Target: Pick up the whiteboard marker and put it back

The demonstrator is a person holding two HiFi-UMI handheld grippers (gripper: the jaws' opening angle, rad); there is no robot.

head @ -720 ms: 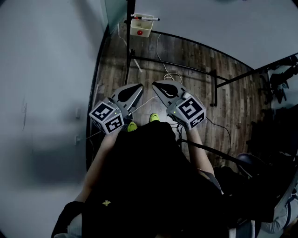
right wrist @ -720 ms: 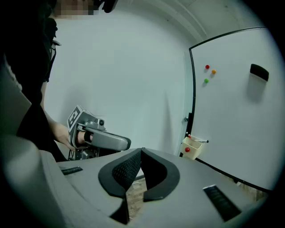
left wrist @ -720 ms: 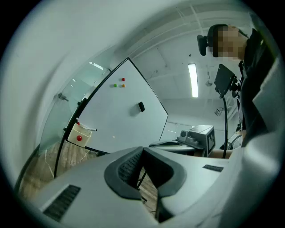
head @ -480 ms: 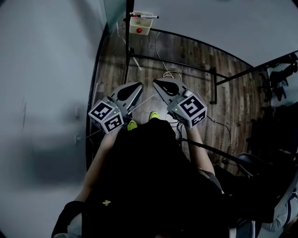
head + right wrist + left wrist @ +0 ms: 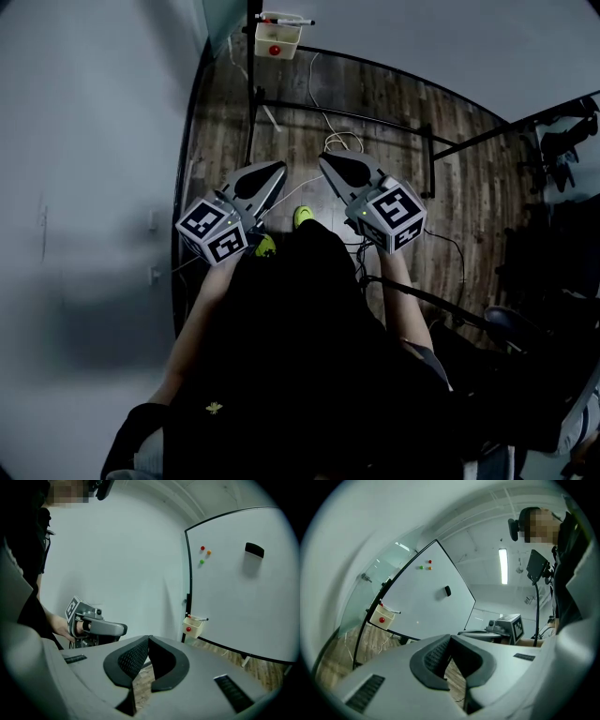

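The whiteboard marker (image 5: pixel 284 20) lies across the top of a small cream tray (image 5: pixel 278 39) hung on the whiteboard's lower left corner, far ahead of both grippers. The marker (image 5: pixel 200 618) and the tray (image 5: pixel 192 627) also show in the right gripper view, and the marker (image 5: pixel 392 610) on the tray (image 5: pixel 382 617) in the left gripper view. My left gripper (image 5: pixel 277 172) and right gripper (image 5: pixel 326 161) are held side by side at waist height, pointing toward the board. The left gripper (image 5: pixel 450 637) is shut and empty. The right gripper (image 5: pixel 149 639) is also shut, with nothing in it.
The whiteboard (image 5: pixel 243 588) carries a black eraser (image 5: pixel 254 550) and three small coloured magnets (image 5: pixel 205 553). Its black stand legs (image 5: pixel 431 161) and a white cable (image 5: pixel 345 142) lie on the wooden floor. A grey wall (image 5: pixel 84 187) is on the left, dark chairs (image 5: pixel 562 150) on the right.
The tray and marker have slid up toward the top edge of the head view. The right gripper has shifted slightly right and up. Both grippers stay shut.
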